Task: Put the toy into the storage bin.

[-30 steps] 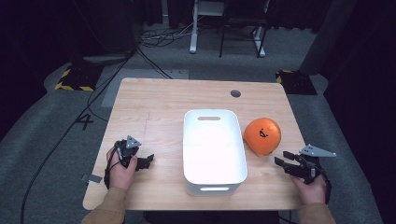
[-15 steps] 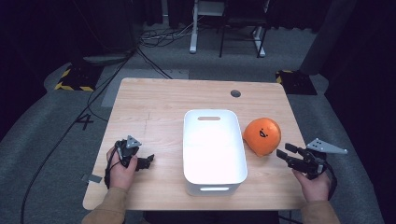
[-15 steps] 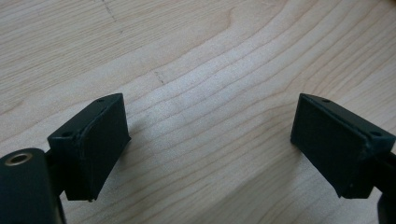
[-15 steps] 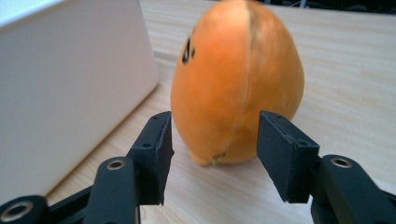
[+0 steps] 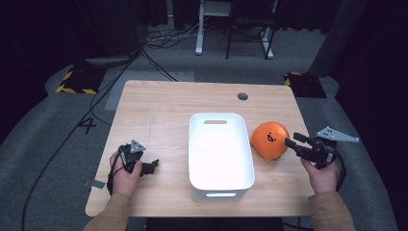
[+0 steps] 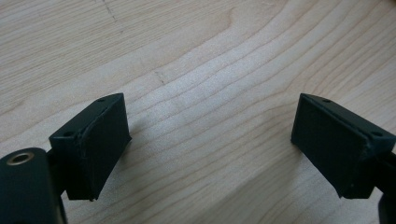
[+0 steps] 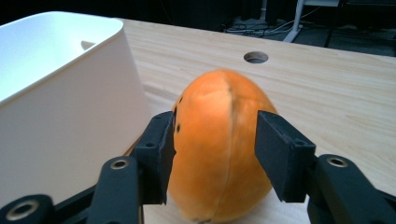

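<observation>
Tub (image 5: 221,154) mid-table (image 5: 159,106); pumpkin (image 5: 269,140) right beside it; cable hole (image 5: 243,96) behind.

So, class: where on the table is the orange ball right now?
In the high view the ball sits on the table's right side, just right of the white tub, with the right tongs open at its right side.

Pale grained wood table (image 5: 163,106)

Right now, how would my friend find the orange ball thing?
Look at the wooden table, then the big white tub in its middle. Just to the tub's right sits the orange pumpkin, the only round, brightly coloured thing there, with dark marks on it.
</observation>
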{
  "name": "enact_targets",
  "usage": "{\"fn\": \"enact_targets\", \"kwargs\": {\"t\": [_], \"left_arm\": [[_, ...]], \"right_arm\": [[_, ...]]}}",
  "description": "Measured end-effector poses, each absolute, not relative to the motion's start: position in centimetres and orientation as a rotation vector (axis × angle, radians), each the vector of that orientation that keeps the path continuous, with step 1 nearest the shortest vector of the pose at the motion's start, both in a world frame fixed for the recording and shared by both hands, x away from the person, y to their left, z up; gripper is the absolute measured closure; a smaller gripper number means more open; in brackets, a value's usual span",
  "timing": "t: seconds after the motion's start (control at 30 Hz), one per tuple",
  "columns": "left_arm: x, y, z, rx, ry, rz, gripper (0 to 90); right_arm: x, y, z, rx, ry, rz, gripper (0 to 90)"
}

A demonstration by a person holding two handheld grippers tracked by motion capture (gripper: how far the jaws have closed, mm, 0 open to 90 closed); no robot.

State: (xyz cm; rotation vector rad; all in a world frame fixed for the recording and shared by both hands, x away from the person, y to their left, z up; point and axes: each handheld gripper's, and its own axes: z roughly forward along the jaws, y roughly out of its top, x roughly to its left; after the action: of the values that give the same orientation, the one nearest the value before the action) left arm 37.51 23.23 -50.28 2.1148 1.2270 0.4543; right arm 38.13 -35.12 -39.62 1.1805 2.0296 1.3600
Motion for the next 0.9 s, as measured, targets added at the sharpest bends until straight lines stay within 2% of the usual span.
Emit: {"fn": "enact_targets", "kwargs": {"t": [0.63,0.77,0.9], "left_arm": [[37.5,23.2,-50.3,2.114,1.227,0.451,11.7],[37.5,23.2,-50.3,2.114,1.227,0.451,11.7],[37.5,23.2,-50.3,2.114,1.227,0.451,11.7]], "right_arm": [[42.0,-33.7,-40.6,1.256,2.015,1.369,52.6],[42.1,-33.5,-40.8,1.246,2.039,1.365,73.4],[41.8,-33.2,-40.2,1.221,2.040,1.351,79.9]]}}
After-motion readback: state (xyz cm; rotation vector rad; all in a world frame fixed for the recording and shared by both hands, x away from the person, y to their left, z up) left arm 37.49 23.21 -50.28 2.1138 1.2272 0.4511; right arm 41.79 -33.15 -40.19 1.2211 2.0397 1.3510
